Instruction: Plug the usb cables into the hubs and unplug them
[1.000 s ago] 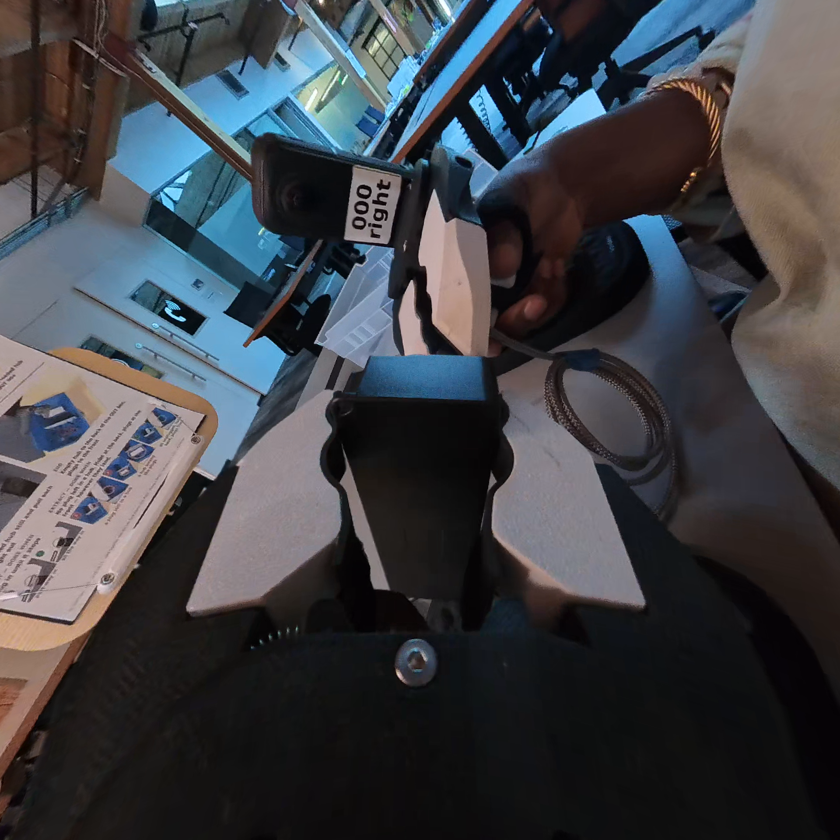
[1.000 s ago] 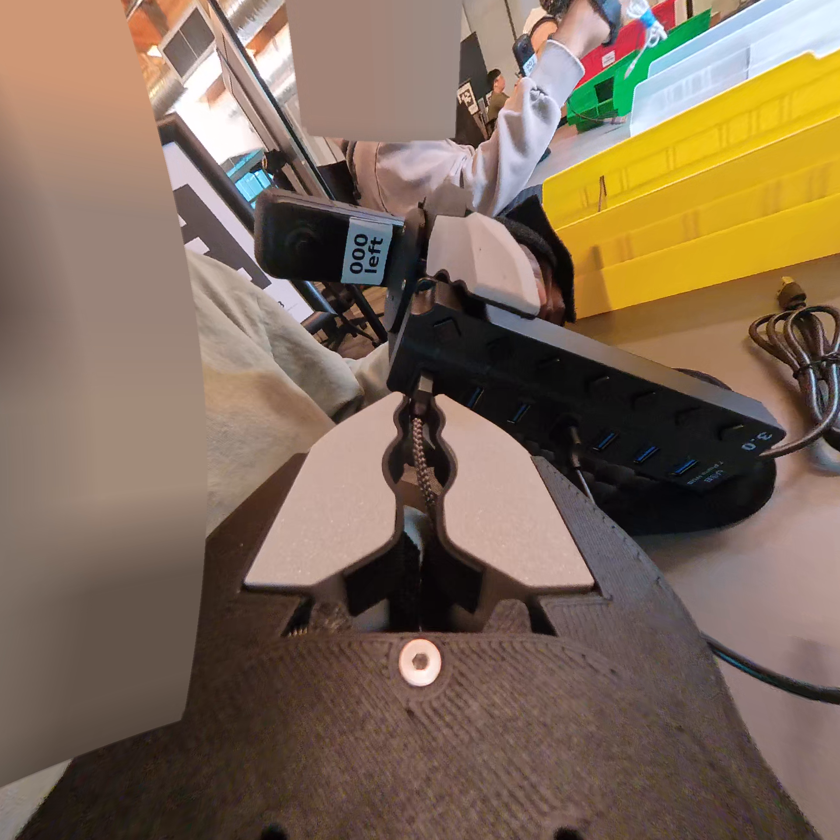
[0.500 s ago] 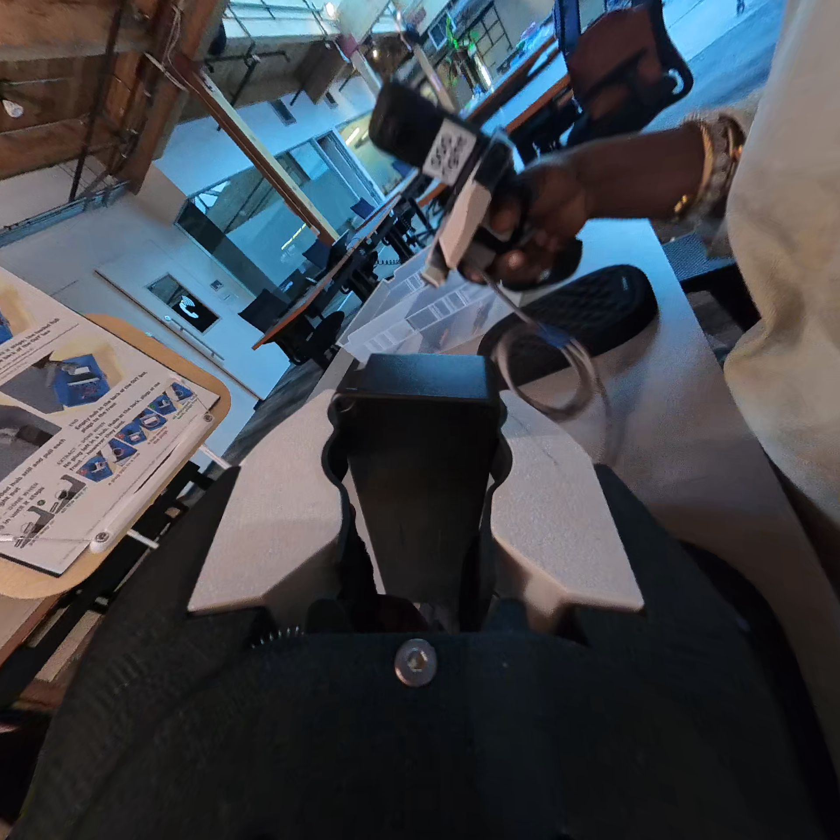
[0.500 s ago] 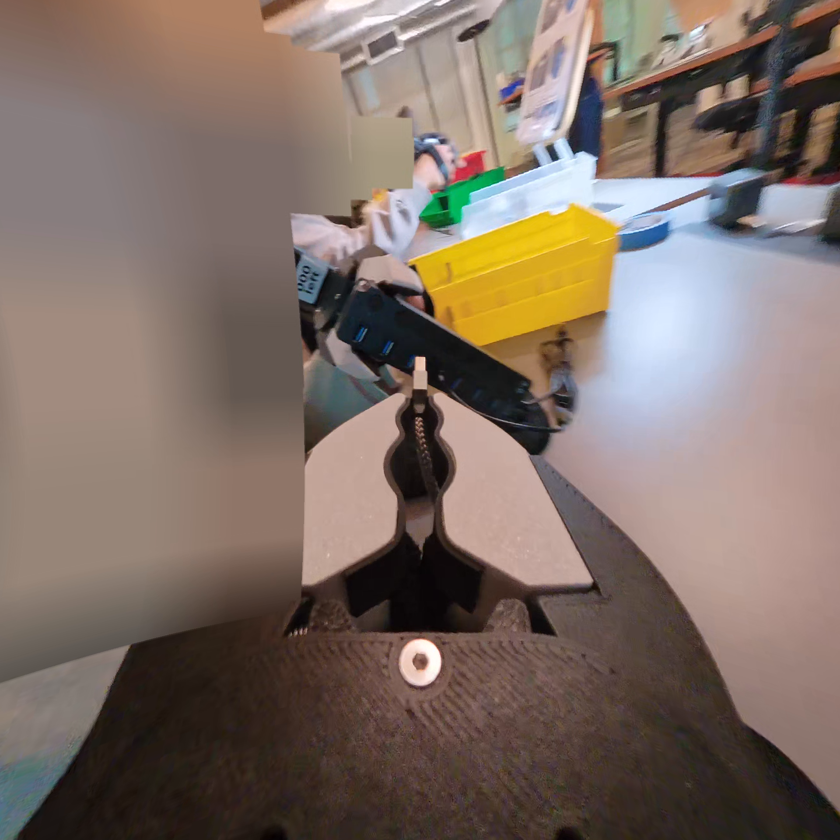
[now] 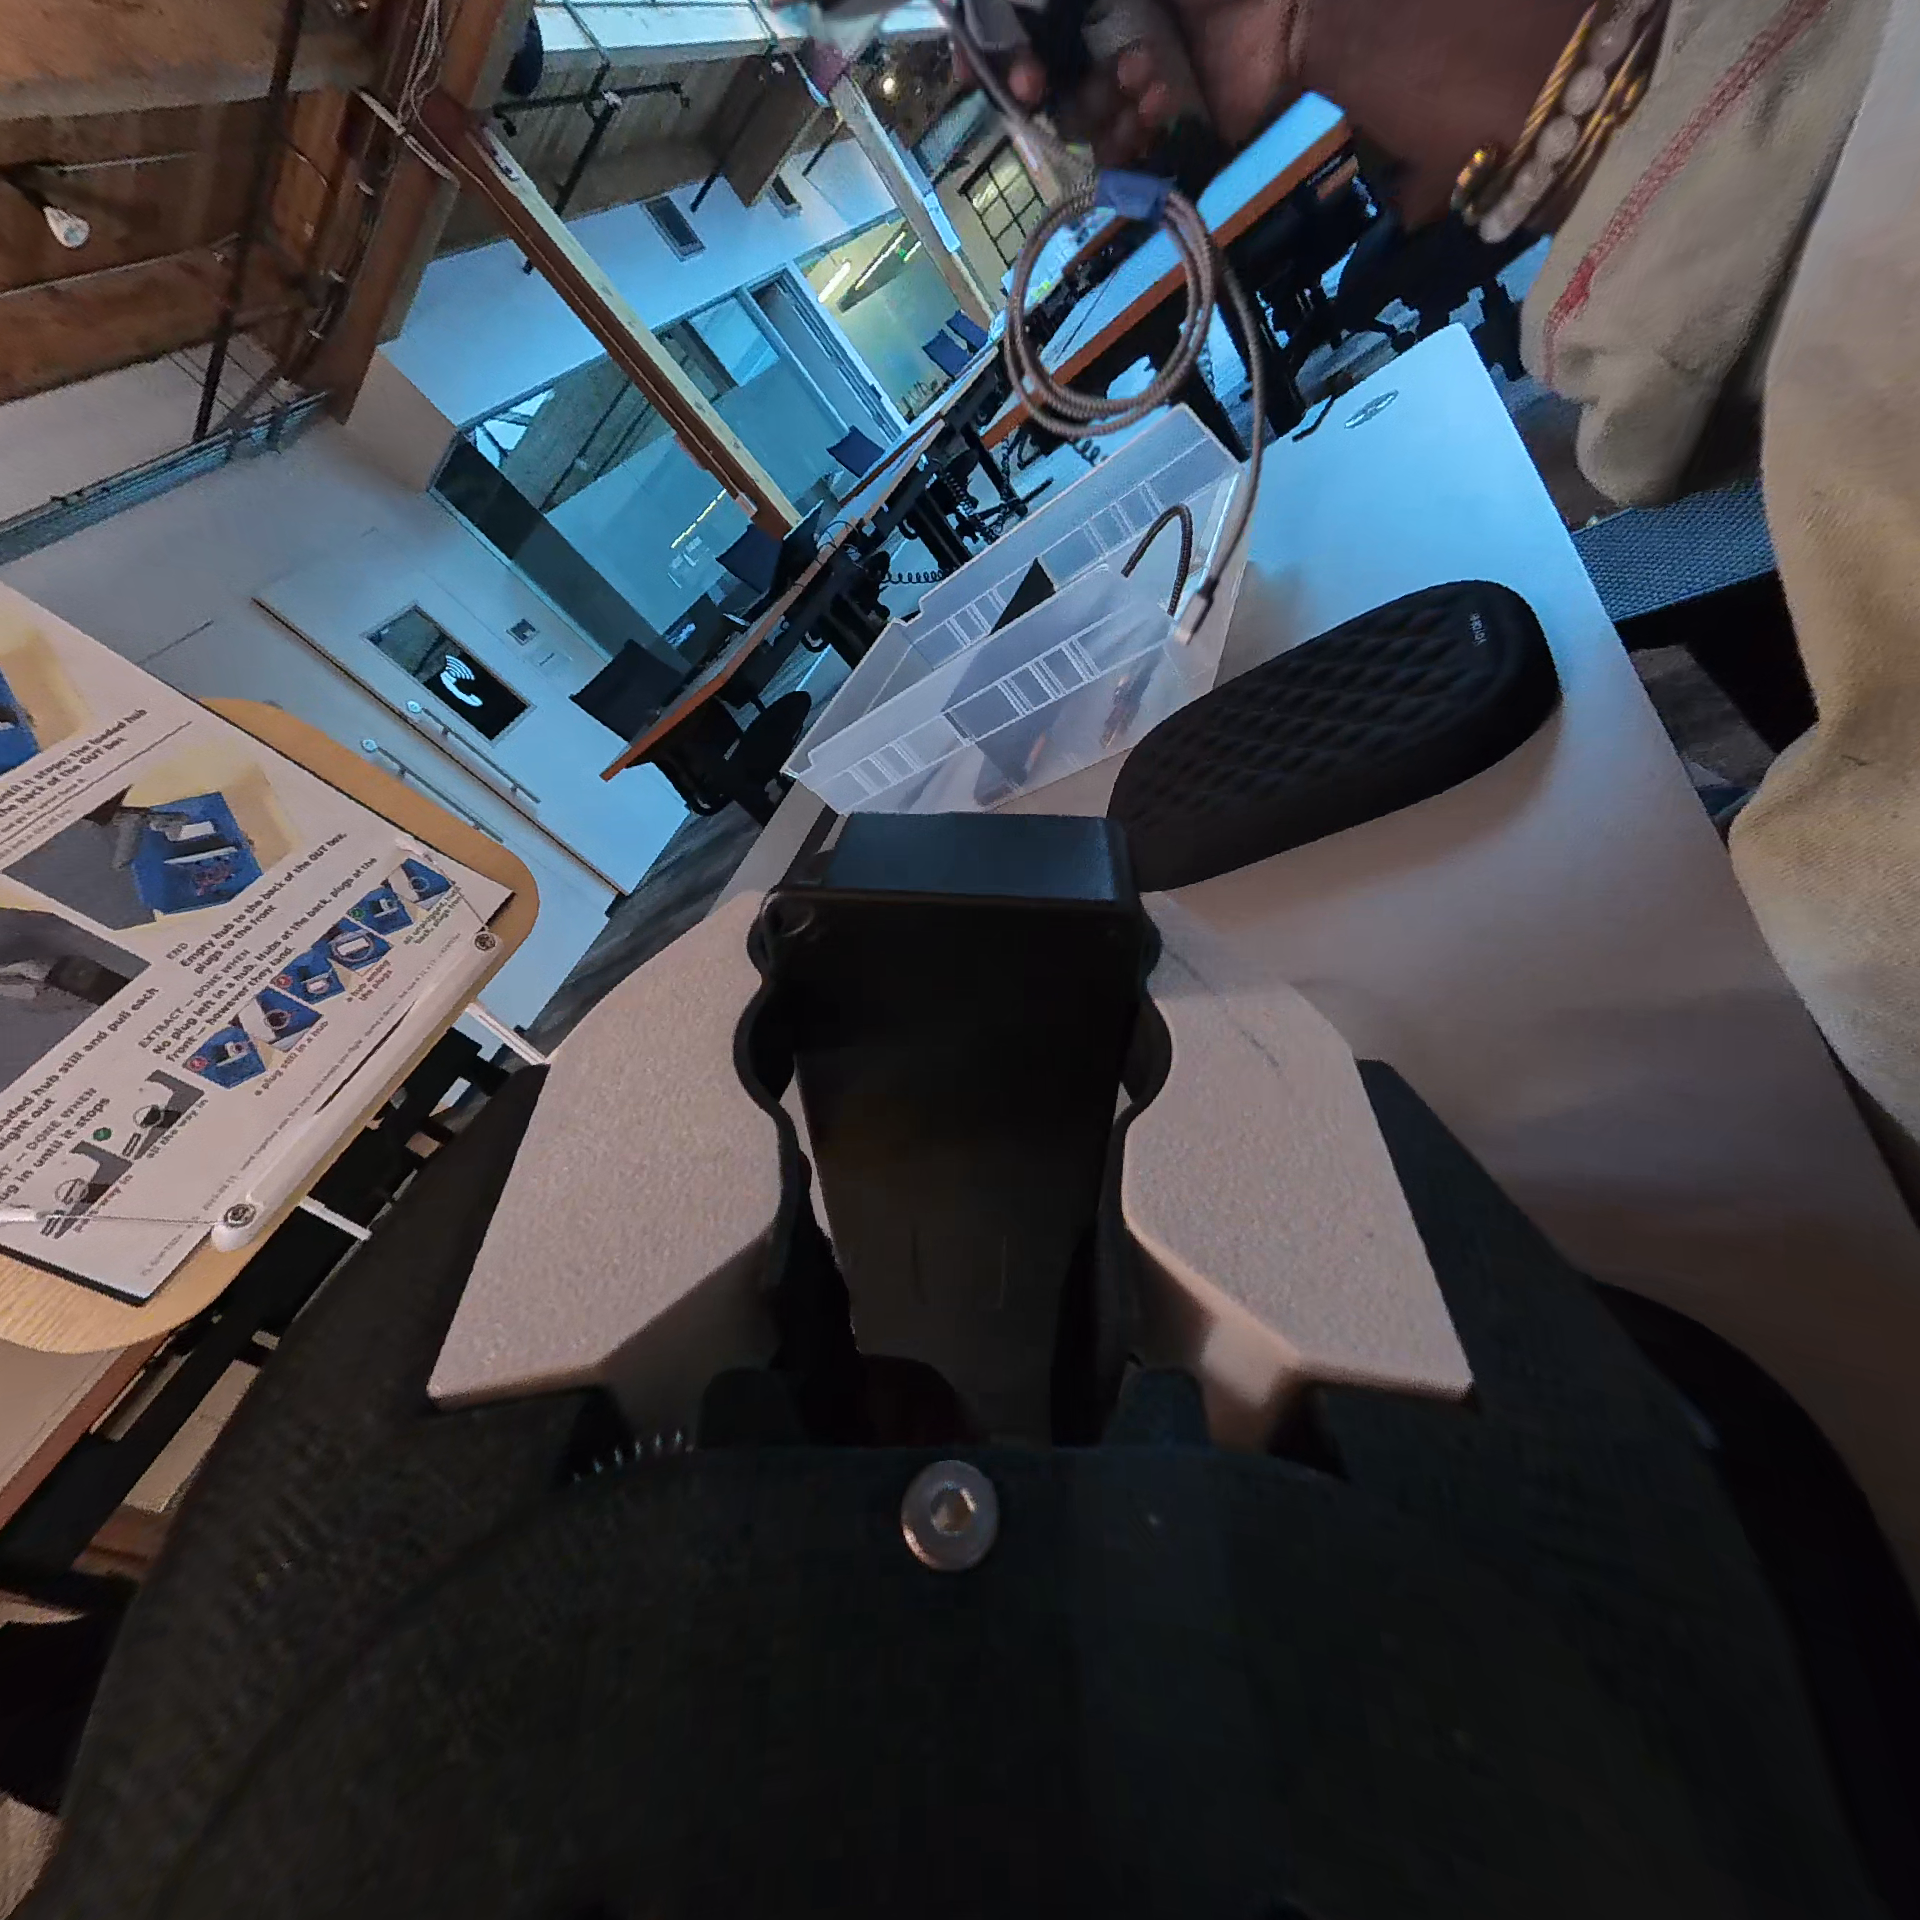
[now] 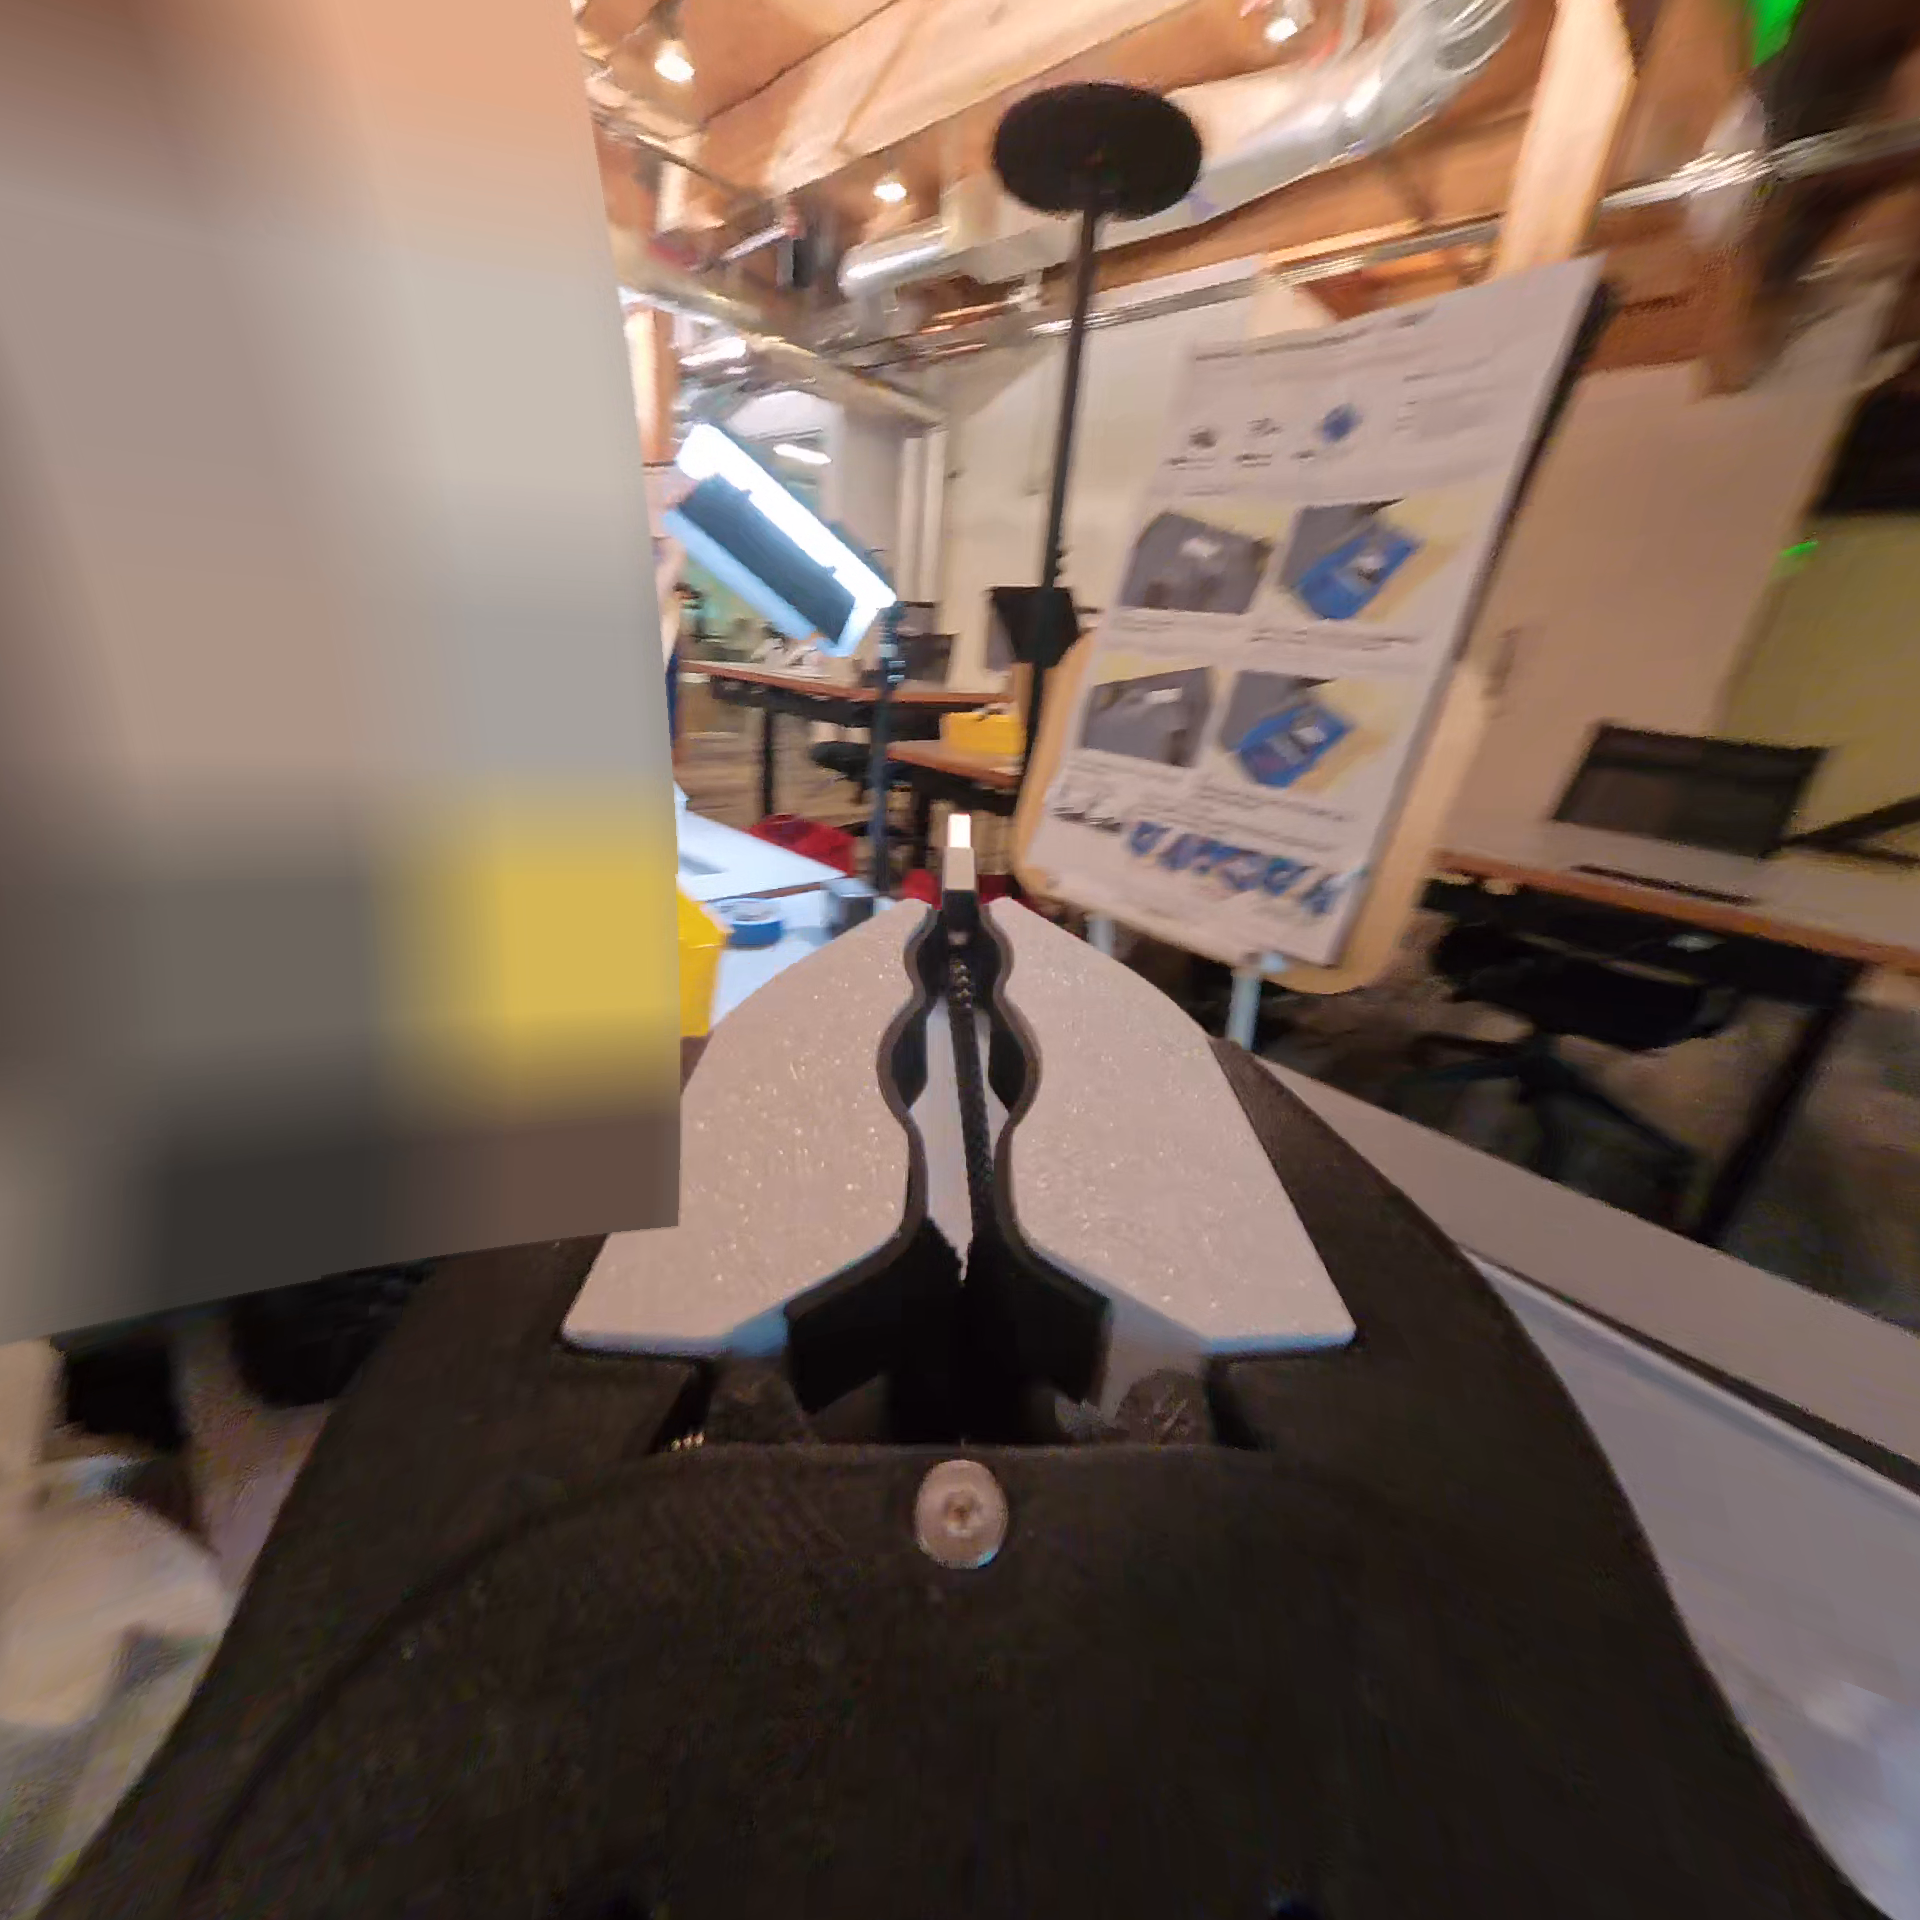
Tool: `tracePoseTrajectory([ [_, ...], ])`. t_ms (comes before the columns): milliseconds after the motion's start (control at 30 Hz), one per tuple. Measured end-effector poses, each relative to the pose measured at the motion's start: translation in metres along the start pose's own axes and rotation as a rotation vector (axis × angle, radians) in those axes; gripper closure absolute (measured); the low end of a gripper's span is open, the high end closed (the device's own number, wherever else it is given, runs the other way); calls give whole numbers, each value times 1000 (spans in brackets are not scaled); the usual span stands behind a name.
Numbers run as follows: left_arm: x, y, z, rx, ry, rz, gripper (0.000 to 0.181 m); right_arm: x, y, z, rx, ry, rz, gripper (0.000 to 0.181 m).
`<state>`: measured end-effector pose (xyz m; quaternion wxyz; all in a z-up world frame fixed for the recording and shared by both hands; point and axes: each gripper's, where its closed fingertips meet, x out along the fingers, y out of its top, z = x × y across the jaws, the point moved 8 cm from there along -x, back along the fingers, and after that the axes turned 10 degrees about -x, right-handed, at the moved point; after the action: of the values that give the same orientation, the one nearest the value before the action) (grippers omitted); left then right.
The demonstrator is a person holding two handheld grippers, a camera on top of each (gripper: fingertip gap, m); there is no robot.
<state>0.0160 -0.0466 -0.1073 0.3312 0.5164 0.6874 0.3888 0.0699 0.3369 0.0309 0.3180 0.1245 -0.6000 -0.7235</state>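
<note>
My left gripper (image 5: 951, 935) is shut on a black USB hub (image 5: 961, 1049), held end-on above the table edge. My right gripper (image 6: 958, 914) is shut on a braided USB cable (image 6: 971, 1091); its silver plug (image 6: 959, 847) sticks out past the fingertips, free in the air and pointing toward the room. In the left wrist view the same cable hangs as a coiled braided loop (image 5: 1122, 312) high at the top, under the hand that holds the right gripper, with its other plug end (image 5: 1200, 613) dangling over a clear tray. The hub does not show in the right wrist view.
A black wrist rest (image 5: 1340, 727) lies on the white table (image 5: 1455, 987) ahead of the hub. A clear plastic divider tray (image 5: 997, 686) sits beyond it. An instruction board stands at the left (image 5: 208, 1018) and shows in the right wrist view (image 6: 1299, 665). A person's torso fills the right side (image 5: 1818, 520).
The right gripper pulled the cable's plug out of the hub, then rose and swung away with it. The coil lifted off the table. The left gripper kept holding the hub.
</note>
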Motion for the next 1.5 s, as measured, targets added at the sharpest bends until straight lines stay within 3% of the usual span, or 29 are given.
tracePoseTrajectory([
  [33,0,0,0,0,-1,0,119,-6,3,5,-28,-50,-7,175],
  [200,1,0,0,4,-5,-9,119,-22,10,26,-128,-219,13,175],
  [500,2,0,0,7,-7,-29,119,-15,27,51,-70,-230,129,175],
  [633,2,0,0,1,-7,-26,119,-16,53,46,-168,-305,136,175],
  [733,3,-1,-1,-2,-6,-17,119,-14,54,52,-221,-344,109,175],
  [867,2,-1,0,1,-5,-19,119,-8,19,72,-213,-419,18,175],
  [1000,2,0,0,2,-5,-25,119,-7,-31,84,-45,-447,1,175],
  [1100,2,-1,-1,-5,0,-20,119,-21,-65,89,76,-549,-49,175],
  [1200,1,-1,-3,-17,4,-9,119,-40,-106,94,186,-666,-203,175],
  [1267,-1,-2,-4,-28,9,1,119,-50,-135,97,230,-709,-400,173],
  [1367,-3,-3,-6,-48,18,19,119,-60,-159,96,210,-760,-695,142],
  [1500,-7,-4,-11,-84,32,48,119,-50,-141,86,-96,-837,-812,119],
])
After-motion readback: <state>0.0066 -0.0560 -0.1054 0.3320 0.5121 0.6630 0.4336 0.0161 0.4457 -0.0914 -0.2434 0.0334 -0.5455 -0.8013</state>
